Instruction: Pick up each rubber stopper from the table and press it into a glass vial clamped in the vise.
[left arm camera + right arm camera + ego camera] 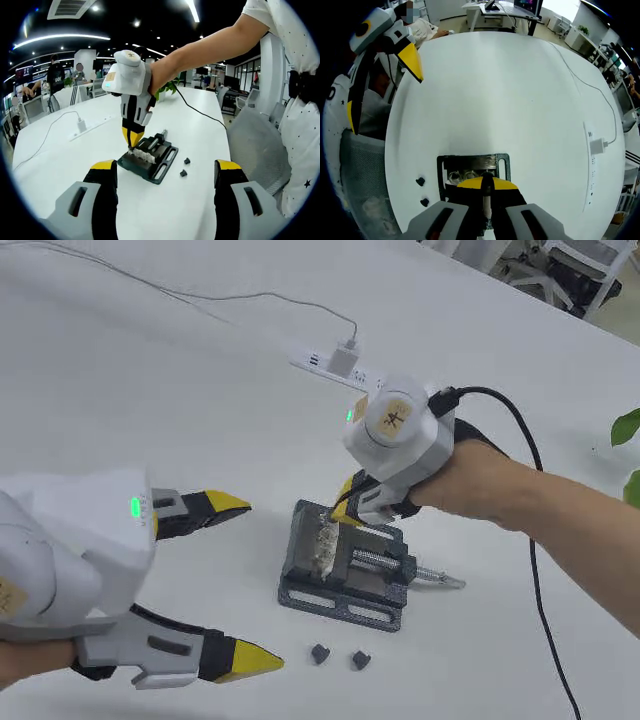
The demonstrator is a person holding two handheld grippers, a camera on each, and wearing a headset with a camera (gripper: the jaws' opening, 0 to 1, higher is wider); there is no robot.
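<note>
Mid-frame, our closed right tongs (pixel 342 514) pressed at a vial (pixel 325 543) in the vise (pixel 345 592); left tongs (pixel 262 582) gaped, due to grasp a stopper (pixel 320 652) below.

white table (pixel 150 390), office desks (pixel 500 10), ceiling lights (pixel 60 39)

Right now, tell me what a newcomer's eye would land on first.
The right gripper, fingers shut, points down at the vials in the dark vise mid-table. The left gripper hangs wide open at the near left, and two small dark stoppers lie on the white table on the person's side of the vise.
</note>
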